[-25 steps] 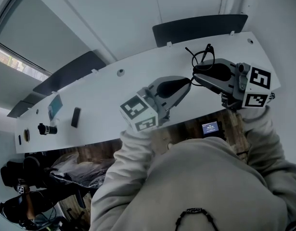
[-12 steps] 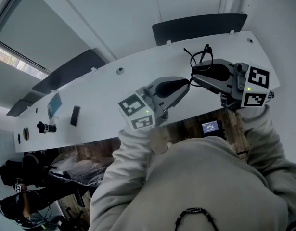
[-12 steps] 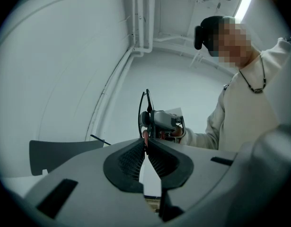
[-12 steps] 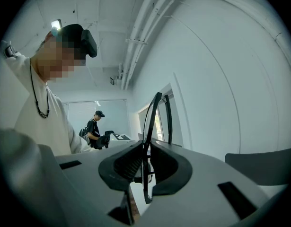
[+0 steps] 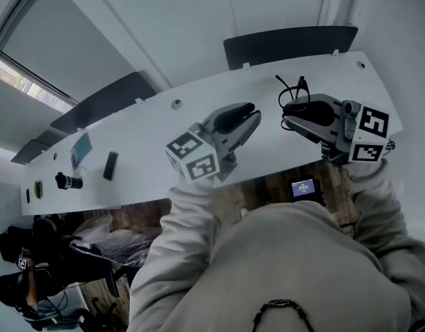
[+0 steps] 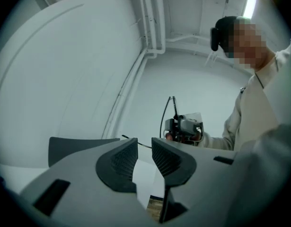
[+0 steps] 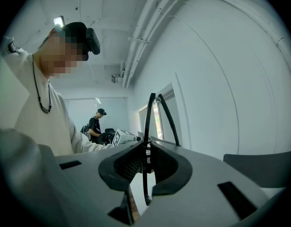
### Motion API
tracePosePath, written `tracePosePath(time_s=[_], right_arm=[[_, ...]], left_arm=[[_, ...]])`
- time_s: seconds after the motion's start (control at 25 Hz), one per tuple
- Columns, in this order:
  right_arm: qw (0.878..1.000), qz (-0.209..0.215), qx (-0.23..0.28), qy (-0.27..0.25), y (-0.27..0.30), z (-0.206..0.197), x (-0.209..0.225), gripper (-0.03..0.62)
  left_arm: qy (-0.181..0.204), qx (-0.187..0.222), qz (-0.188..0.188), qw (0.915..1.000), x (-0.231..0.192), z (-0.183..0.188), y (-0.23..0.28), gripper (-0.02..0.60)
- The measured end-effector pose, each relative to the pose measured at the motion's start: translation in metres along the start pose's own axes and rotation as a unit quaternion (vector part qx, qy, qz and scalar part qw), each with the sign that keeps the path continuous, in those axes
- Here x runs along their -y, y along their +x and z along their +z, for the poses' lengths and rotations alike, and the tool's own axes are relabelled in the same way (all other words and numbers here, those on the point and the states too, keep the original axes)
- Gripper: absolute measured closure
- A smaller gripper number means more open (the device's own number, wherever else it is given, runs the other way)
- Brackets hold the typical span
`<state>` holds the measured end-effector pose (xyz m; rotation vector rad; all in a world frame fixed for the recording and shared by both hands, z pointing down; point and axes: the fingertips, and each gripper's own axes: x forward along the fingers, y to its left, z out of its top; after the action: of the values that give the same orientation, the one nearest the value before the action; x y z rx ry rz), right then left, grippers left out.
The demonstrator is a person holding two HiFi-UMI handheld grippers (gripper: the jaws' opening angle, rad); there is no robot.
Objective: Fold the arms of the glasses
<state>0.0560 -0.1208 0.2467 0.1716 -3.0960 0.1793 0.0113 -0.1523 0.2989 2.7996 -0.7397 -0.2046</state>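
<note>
The right gripper (image 7: 144,167) pinches the glasses (image 7: 150,122). The left gripper (image 6: 144,157) has just been opening and is empty. One arm looks folded, I think.

count | glasses (image 7: 147,120): 1 | left gripper (image 6: 145,146): 1 | right gripper (image 7: 146,149): 1 (two grippers in all) | table (image 5: 150,140): 1
</note>
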Motion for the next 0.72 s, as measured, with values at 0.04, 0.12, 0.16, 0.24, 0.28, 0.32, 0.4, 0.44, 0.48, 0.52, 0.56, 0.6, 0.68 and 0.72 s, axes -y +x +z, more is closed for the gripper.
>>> tracePosePath(time_s=[0.04,0.12,0.16,0.24,0.28,0.32,0.4,0.44,0.48,0.52,0.56,0.6,0.68,0.72], right_arm=[[1.0,0.007,0.002,-0.006,0.0,0.001,-0.003,0.531],[0.999,0.031,0.008,-0.021,0.001,0.003,-0.015,0.531],[0.998,0.048,0.012,-0.028,0.002,0.005,-0.023,0.531],[0.996,0.075,0.014,-0.039,0.006,0.006,-0.04,0.531],[0.995,0.084,0.012,-0.043,0.008,0.006,-0.046,0.531],[0.995,0.09,0.01,-0.045,0.01,0.005,-0.05,0.531],[0.994,0.102,0.009,-0.046,0.014,0.004,-0.058,0.531],[0.993,0.106,0.008,-0.047,0.016,0.003,-0.062,0.531],[0.993,0.11,0.007,-0.048,0.018,0.003,-0.064,0.531],[0.992,0.113,0.005,-0.05,0.02,0.002,-0.066,0.531],[0.992,0.115,0.001,-0.051,0.023,0.002,-0.067,0.531],[0.992,0.118,-0.001,-0.052,0.025,0.001,-0.069,0.531],[0.991,0.125,-0.003,-0.054,0.028,0.001,-0.074,0.531],[0.99,0.129,-0.003,-0.054,0.029,0.002,-0.077,0.531]], left_arm=[[-0.008,-0.003,0.012,0.9999,-0.006,-0.001,0.001,0.508],[-0.028,-0.012,0.023,0.9993,-0.012,-0.005,0.006,0.489],[-0.043,-0.017,0.023,0.9987,-0.012,-0.007,0.008,0.478],[-0.071,-0.02,0.019,0.9971,-0.009,-0.012,0.012,0.439],[-0.077,-0.017,0.018,0.9967,-0.008,-0.012,0.013,0.436],[-0.08,-0.014,0.018,0.9965,-0.007,-0.012,0.013,0.434],[-0.081,-0.01,0.02,0.9964,-0.007,-0.009,0.013,0.433],[-0.081,-0.01,0.02,0.9965,-0.007,-0.009,0.013,0.433],[-0.08,-0.011,0.02,0.9965,-0.008,-0.008,0.014,0.433],[-0.079,-0.012,0.02,0.9966,-0.009,-0.007,0.014,0.433],[-0.079,-0.011,0.021,0.9965,-0.01,-0.006,0.014,0.433],[-0.081,-0.009,0.023,0.9964,-0.011,-0.005,0.013,0.433],[-0.084,-0.005,0.027,0.9961,-0.013,-0.002,0.013,0.433],[-0.083,-0.006,0.028,0.9961,-0.013,-0.001,0.012,0.433]])
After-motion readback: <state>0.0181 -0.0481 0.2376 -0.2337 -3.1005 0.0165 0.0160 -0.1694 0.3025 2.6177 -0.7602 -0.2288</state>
